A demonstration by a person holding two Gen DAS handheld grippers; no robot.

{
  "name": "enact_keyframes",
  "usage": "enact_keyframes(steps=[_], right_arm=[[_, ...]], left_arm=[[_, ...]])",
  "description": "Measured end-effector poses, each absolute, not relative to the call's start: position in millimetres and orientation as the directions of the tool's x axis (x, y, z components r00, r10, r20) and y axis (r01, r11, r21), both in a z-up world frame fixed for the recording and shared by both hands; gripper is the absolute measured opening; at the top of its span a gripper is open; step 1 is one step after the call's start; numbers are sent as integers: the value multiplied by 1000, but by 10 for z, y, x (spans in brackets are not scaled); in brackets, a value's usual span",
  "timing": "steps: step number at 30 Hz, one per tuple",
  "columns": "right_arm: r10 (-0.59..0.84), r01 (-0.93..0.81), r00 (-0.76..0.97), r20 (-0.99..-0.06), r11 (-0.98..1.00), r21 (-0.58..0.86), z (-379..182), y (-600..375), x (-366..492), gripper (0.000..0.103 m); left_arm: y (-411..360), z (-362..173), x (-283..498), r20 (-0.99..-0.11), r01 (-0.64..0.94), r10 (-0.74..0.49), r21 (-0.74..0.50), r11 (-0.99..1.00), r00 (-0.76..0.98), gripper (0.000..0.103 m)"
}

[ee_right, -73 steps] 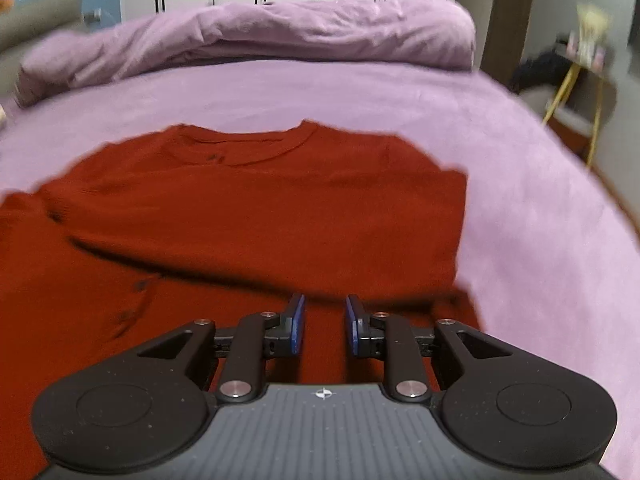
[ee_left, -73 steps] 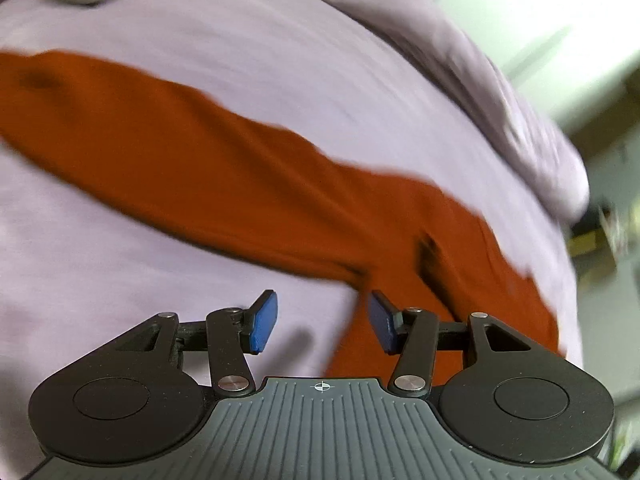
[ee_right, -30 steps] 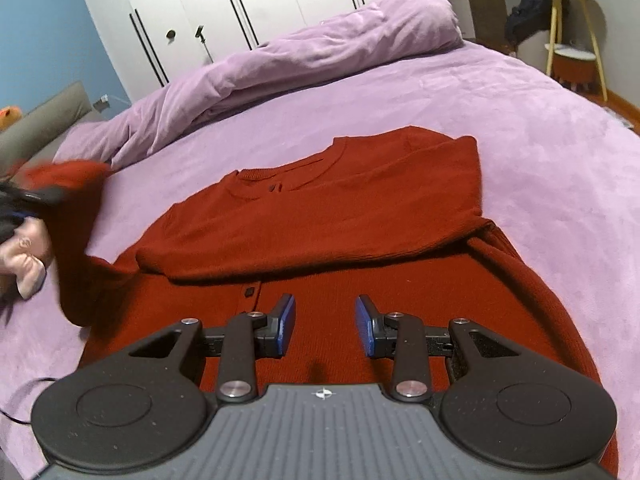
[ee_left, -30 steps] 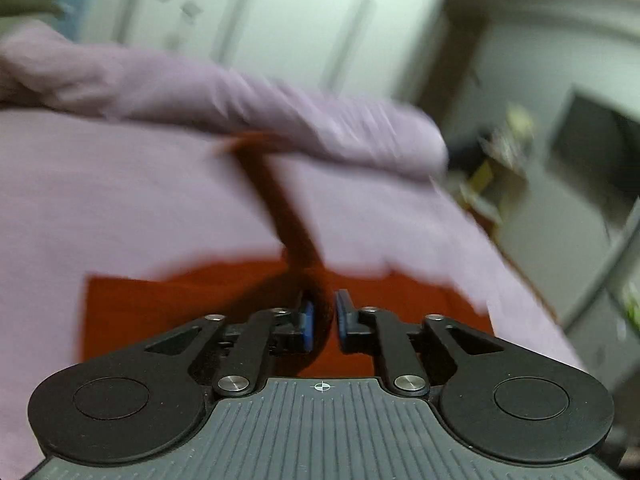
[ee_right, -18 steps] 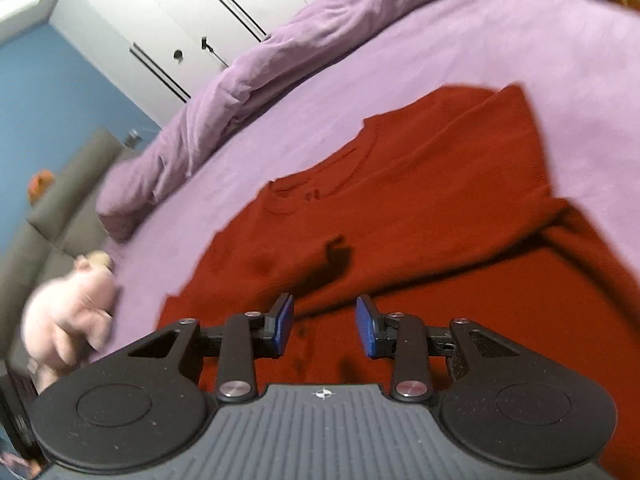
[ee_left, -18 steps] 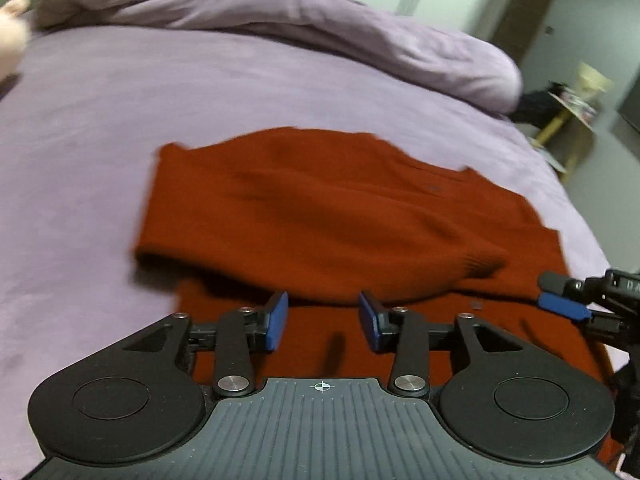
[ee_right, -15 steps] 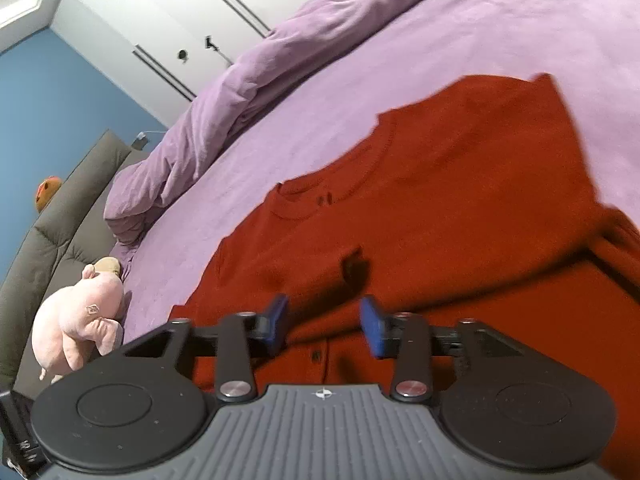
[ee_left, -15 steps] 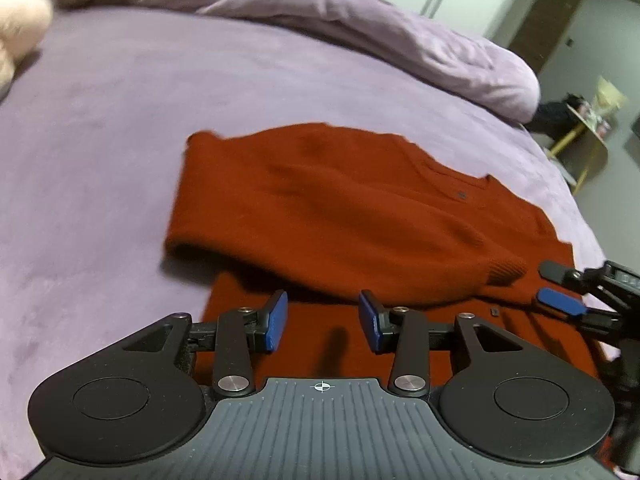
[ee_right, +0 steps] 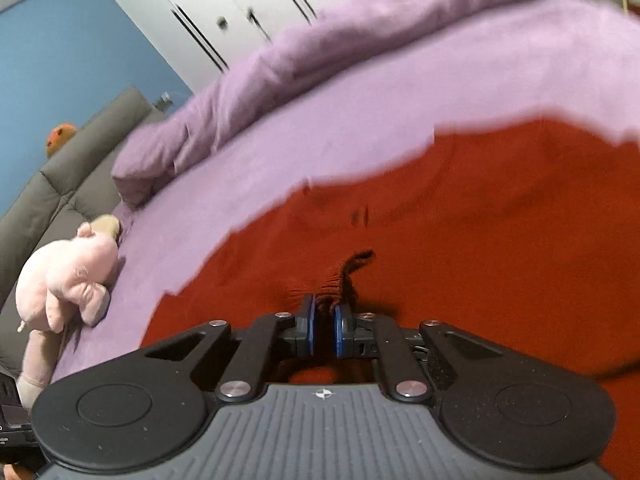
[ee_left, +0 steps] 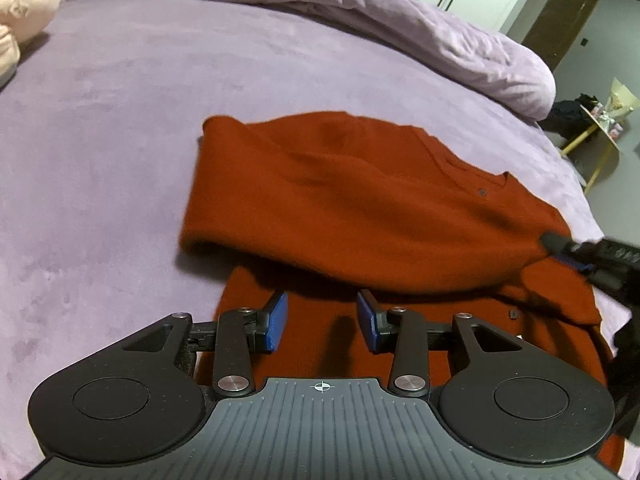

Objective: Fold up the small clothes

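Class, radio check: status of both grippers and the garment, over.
Left gripper open, above the rust-red knitted cardigan. Right gripper shut on the sleeve cuff. Pink plush pig off to the side, no obstruction.

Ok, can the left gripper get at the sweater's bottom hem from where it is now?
Probably yes: the left gripper is open right over the red sweater, nothing lies between, and the right gripper pinches fabric off to the side.

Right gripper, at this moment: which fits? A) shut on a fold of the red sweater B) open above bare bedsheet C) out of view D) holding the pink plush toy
A: the right gripper has its blue pads nearly together with a ridge of the red sweater pinched between them.
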State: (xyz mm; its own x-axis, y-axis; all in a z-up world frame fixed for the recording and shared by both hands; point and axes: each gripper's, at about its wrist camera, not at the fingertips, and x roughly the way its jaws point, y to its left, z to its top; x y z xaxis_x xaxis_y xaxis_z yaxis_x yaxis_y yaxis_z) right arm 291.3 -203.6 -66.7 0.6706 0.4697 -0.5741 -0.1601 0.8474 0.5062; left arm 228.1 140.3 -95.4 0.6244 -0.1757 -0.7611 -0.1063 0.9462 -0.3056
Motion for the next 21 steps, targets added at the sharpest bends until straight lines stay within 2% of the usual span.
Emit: enact_keyframes(steps=[2, 6, 8, 9, 11, 12, 14, 15, 19, 21], right_arm=[[376, -119, 732, -569, 892, 437, -532, -2177, 2884, 8], [121, 39, 767, -630, 971, 235, -524, -2448, 2888, 8], [90, 89, 736, -671, 970, 228, -634, -2607, 2923, 9], [127, 90, 719, -683, 958, 273, -694, -2698, 2936, 9], [199, 114, 706, -680, 915, 386, -789, -2881, 2926, 19], [212, 120, 712, -669, 903, 413, -818, -2932, 2904, 21], [244, 103, 708, -662, 892, 439, -877, -2946, 2880, 46], [265, 88, 700, -663, 889, 449, -909, -2921, 2886, 51], [245, 20, 708, -662, 931, 365, -972, -2756, 2913, 51], [244, -17, 706, -665, 944, 329, -984, -2670, 2954, 35]], left_arm=[[1354, -920, 2303, -758, -89, -163, -279, 956, 631, 42], [1256, -958, 2403, -776, -82, -141, -241, 967, 615, 42], [1232, -998, 2462, -783, -92, -134, -237, 967, 607, 42], [1227, -1005, 2481, -786, -97, -135, -240, 966, 603, 42], [1226, -1012, 2516, -787, -103, -145, -255, 961, 599, 42], [1229, -1010, 2524, -787, -101, -147, -256, 961, 599, 42], [1221, -1007, 2538, -786, -95, -141, -246, 965, 602, 42], [1214, -1010, 2548, -787, -92, -139, -241, 966, 601, 42], [1199, -1037, 2588, -799, -89, -130, -224, 971, 588, 42], [1193, -1034, 2599, -801, -90, -126, -219, 972, 585, 43]])
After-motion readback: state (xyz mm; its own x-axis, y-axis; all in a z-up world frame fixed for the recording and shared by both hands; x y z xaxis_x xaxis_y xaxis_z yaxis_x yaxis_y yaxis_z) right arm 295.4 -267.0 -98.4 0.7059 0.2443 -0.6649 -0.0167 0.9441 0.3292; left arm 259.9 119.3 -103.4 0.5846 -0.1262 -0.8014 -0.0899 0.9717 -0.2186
